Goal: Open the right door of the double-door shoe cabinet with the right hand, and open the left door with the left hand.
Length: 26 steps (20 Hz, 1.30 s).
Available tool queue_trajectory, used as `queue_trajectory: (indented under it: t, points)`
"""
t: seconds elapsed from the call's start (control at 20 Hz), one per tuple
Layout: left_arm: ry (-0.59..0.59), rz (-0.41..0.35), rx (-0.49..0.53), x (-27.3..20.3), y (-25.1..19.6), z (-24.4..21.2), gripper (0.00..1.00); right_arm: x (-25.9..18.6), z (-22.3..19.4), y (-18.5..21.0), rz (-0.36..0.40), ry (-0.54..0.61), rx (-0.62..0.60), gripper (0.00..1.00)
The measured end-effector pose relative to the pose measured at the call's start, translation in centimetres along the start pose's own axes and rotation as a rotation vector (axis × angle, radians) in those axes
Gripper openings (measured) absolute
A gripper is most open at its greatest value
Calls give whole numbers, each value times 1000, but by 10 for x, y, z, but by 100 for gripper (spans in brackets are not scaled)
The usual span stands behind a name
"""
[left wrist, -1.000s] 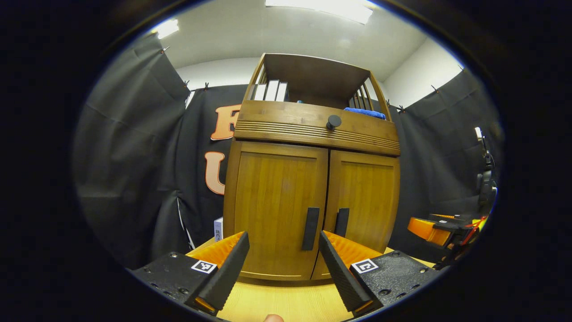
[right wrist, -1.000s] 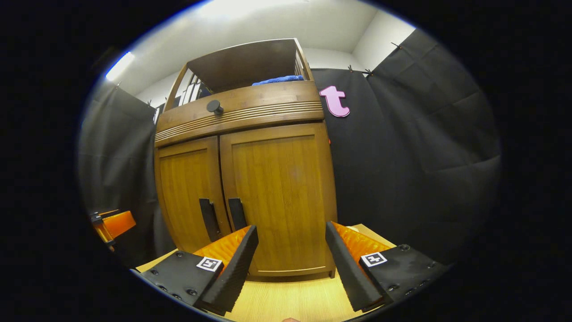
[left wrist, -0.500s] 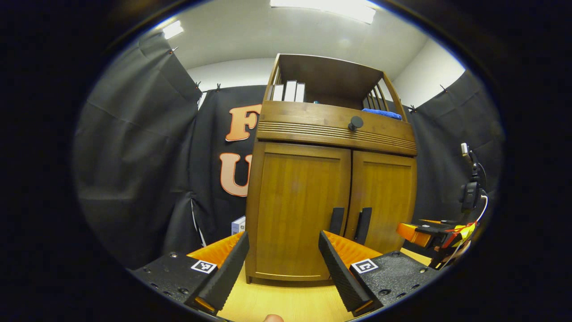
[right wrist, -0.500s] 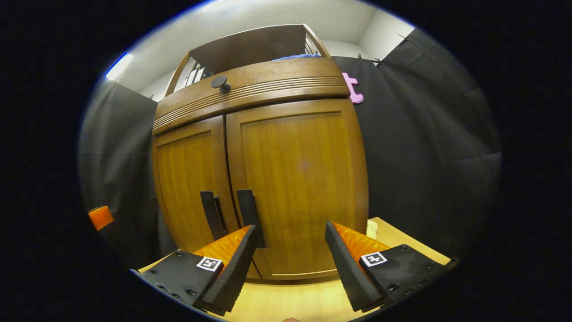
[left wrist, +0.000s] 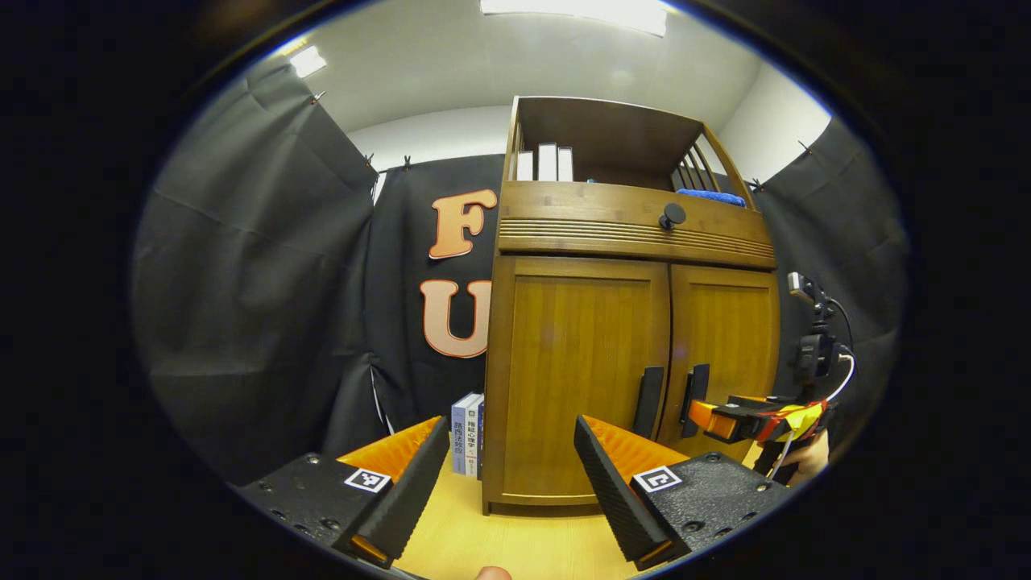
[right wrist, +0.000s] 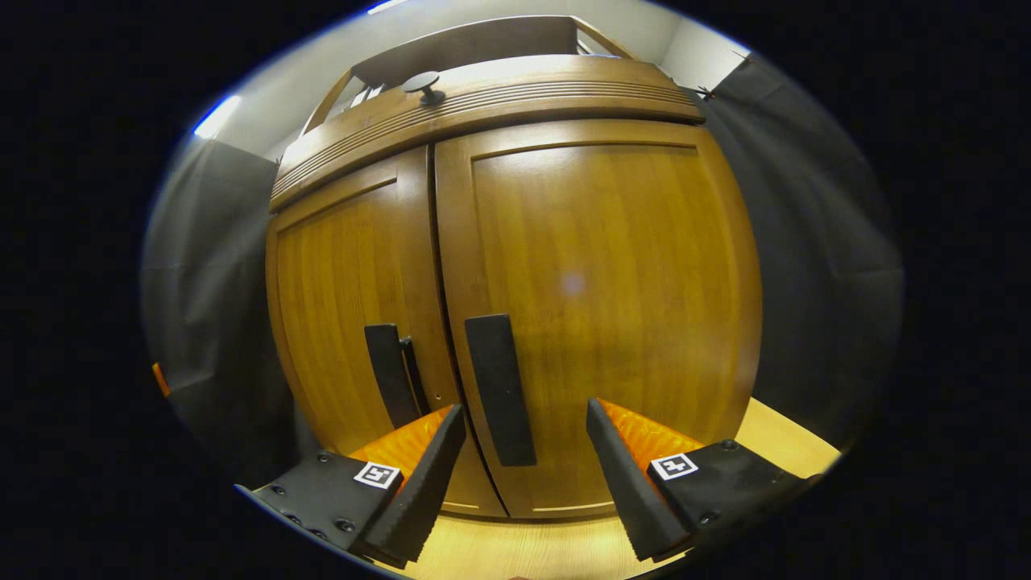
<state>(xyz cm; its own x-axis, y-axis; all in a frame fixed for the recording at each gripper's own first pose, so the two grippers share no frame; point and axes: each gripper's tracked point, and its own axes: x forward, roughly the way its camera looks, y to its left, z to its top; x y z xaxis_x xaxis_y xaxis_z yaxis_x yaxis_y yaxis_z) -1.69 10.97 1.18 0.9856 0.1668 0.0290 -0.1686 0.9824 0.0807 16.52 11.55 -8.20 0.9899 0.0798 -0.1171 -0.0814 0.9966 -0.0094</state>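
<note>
My right claw (right wrist: 523, 475) gapes empty, the right door's handle (right wrist: 499, 391) between its fingers but untouched. My left claw (left wrist: 511, 483) gapes empty over the desk (left wrist: 515, 544), short of the cabinet (left wrist: 580, 379). Both doors shut.

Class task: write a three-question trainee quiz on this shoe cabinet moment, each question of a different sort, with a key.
1. True or false: both cabinet doors are shut.
2. The right gripper has its fingers open around which thing? A) the right door handle B) the drawer knob C) the books
3. Fill in: the left gripper is ____, facing the left door.

Key: 1 true; 2 A; 3 open.
</note>
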Motion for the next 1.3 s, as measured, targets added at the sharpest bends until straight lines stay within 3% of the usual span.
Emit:
queue_trajectory:
  t: [0.05,0.3,0.5,0.65,0.7,0.75,0.8,1.0,1.1,1.3]
  points:
    - [0,1,1,2,2,0,92,5,1,1,-7,-3,-9,97]
    - [16,-4,-9,8,9,-9,95,24,-5,10,-6,9,-29,69]
    - [20,2,-4,9,13,-11,92,28,-1,9,-13,-1,-18,46]
    - [24,4,1,8,11,-10,94,30,-5,7,-19,10,-22,36]
    - [23,4,-2,8,10,-9,97,29,-3,7,-20,-1,-24,47]
    - [23,2,-8,7,8,-8,94,30,-6,7,-18,3,-31,40]
    - [25,-1,-14,5,5,-9,97,29,-6,7,-20,0,-39,46]
    - [36,-3,-26,-4,-1,-9,94,15,-6,5,-12,-4,-55,31]
    - [35,0,-22,-8,-2,-7,94,6,-6,4,-8,-5,-36,39]
    - [13,4,-13,-17,-6,3,97,-11,-7,2,16,-20,-42,35]
